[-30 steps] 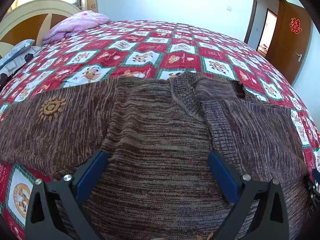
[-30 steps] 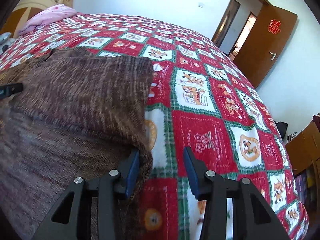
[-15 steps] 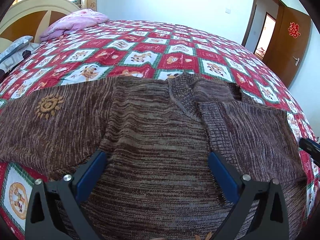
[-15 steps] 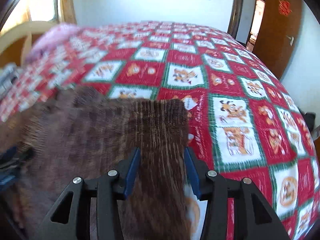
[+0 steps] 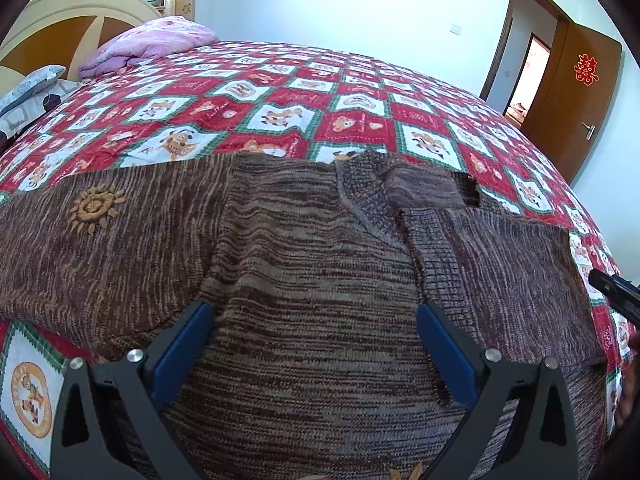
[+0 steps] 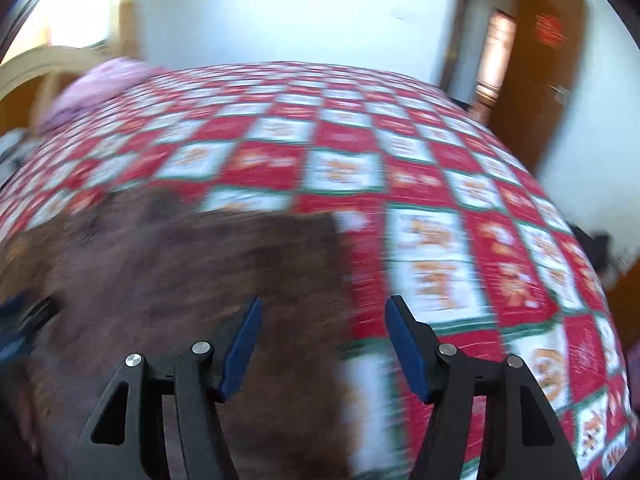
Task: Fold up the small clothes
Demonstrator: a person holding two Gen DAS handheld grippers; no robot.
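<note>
A brown knitted sweater (image 5: 312,264) lies flat on the bed, its left sleeve with an orange sun patch (image 5: 95,209) spread out, its right sleeve folded over the body. My left gripper (image 5: 314,324) is open and empty, just above the sweater's lower body. In the blurred right wrist view my right gripper (image 6: 323,330) is open and empty above the sweater's right edge (image 6: 224,264). Its black tip (image 5: 614,290) shows at the right edge of the left wrist view.
The bed carries a red, white and green patchwork quilt (image 5: 320,92). A pink folded blanket (image 5: 148,42) and a grey pillow (image 5: 28,88) lie by the wooden headboard (image 5: 60,36). A brown door (image 5: 576,92) stands open at the right.
My right gripper opened wider, let go of the folded sleeve and swung away to the right. The left gripper stayed open and almost still.
</note>
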